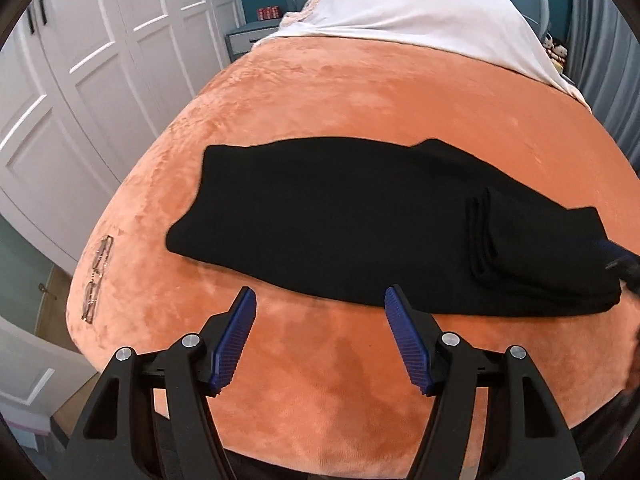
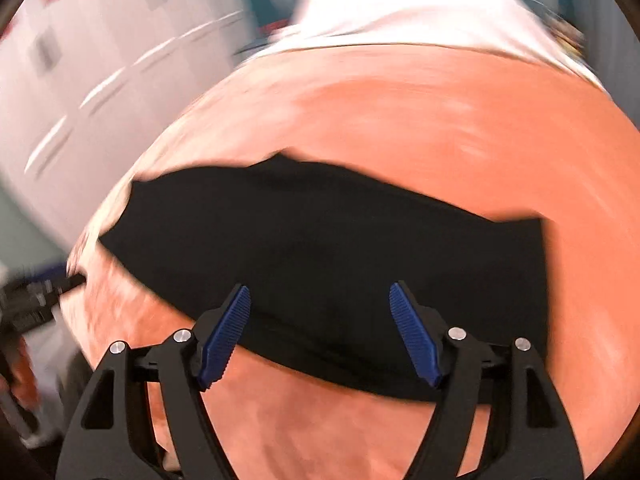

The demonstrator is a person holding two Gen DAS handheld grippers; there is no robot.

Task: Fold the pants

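Note:
Black pants (image 1: 360, 216) lie folded lengthwise across an orange plush bed cover (image 1: 360, 92), with stacked fabric layers at their right end (image 1: 520, 252). My left gripper (image 1: 320, 296) is open and empty, just short of the pants' near edge. In the right wrist view, which is motion-blurred, the pants (image 2: 340, 248) lie across the cover (image 2: 400, 120). My right gripper (image 2: 320, 294) is open and empty, its fingertips over the pants' near edge. The right gripper's tip shows in the left wrist view (image 1: 624, 264) beside the pants' right end.
A pair of glasses (image 1: 96, 276) lies on the cover near the bed's left edge. A white sheet (image 1: 420, 12) covers the head of the bed. White wardrobe doors (image 1: 80, 80) stand to the left. The left gripper shows at the left edge of the right wrist view (image 2: 36, 300).

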